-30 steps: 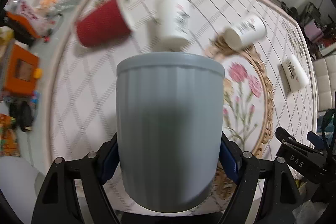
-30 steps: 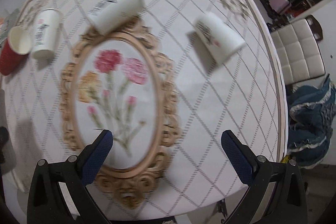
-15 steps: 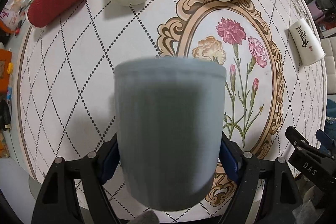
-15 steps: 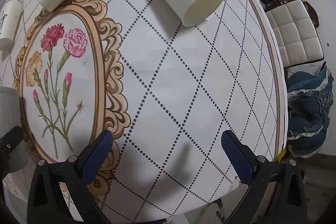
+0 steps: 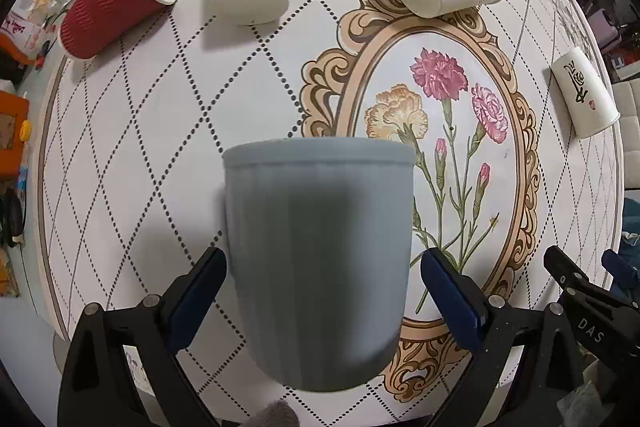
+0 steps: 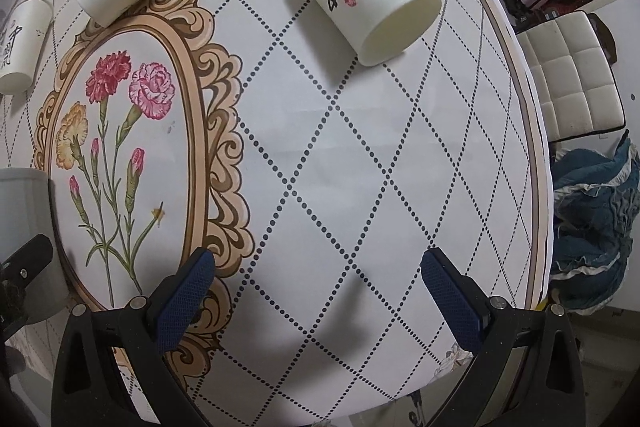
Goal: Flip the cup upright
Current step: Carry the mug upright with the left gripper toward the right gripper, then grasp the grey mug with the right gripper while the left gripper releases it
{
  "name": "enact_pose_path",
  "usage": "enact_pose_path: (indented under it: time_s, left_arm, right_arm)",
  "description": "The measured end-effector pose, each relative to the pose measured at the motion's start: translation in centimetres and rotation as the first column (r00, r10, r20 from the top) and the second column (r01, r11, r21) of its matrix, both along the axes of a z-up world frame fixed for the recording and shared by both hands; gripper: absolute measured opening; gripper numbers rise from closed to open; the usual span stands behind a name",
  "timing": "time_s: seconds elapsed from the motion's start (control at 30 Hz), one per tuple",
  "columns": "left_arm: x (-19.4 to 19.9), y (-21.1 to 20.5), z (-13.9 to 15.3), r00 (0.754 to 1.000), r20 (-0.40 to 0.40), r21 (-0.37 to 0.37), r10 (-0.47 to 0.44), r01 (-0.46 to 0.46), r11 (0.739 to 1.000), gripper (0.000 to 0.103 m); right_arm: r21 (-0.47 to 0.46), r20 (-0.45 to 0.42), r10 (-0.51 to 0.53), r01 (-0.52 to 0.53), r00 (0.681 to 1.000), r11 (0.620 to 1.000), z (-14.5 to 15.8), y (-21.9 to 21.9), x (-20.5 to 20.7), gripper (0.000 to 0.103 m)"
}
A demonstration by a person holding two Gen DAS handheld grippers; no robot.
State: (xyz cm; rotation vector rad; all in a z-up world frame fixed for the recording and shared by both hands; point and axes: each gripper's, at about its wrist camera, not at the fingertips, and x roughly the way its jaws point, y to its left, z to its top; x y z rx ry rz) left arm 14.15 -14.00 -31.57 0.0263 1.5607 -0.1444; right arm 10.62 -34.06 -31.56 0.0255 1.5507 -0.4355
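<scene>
Left tool [image 5: 323, 301] has parted beside grey cup [image 5: 318, 259]; right tool [image 6: 318, 297] wide

Left wrist camera looks forward and steeply down along its fingers, close above the table [image 5: 132, 131], with a grey cup [image 5: 320, 259] filling the near centre of its field. Right wrist camera faces likewise from above the table's right portion. Both views share the carnation medallion [image 5: 444, 131] [image 6: 120, 147], the grey cup [image 6: 22, 227] and the white paper cups.
</scene>
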Motion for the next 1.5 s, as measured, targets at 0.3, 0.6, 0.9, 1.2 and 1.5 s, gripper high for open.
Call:
enact_pose_path:
  time_s: [0.3,0.6,0.9,1.2,1.5]
  left_arm:
    - [-1.2,2.8,5.1,0.995,0.093,-0.004,0.046,-0.046,0.999,0.100]
    - [-3.4,11.8,8.1,0.966,0.240,0.220,0.096,-0.151,0.964,0.100]
    - [-3.5,16.8,4.4,0.969,0.206,0.256,0.134,-0.186,0.949,0.100]
    - [-2.9,19.7,2.9,0.969,0.195,0.243,0.152,-0.198,0.950,0.099]
    - [-1.9,20.3,0.7,0.980,0.155,0.224,0.126,-0.159,0.962,0.103]
  right_arm:
    - [0.019,0.021,-0.005,0.005,1.000,1.000,0.8,-0.2,-1.0,0.103]
    - [0.064,0.057,0.009,-0.013,0.998,0.998,2.8,1.5,-0.8,0.103]
    - [0.117,0.103,0.104,-0.115,0.989,0.986,6.0,9.2,1.8,0.103]
    - [0.179,0.114,0.188,-0.206,0.976,0.962,6.1,17.4,4.7,0.103]
    - [0.276,-0.024,0.166,-0.153,0.986,0.949,1.6,20.3,7.0,0.100]
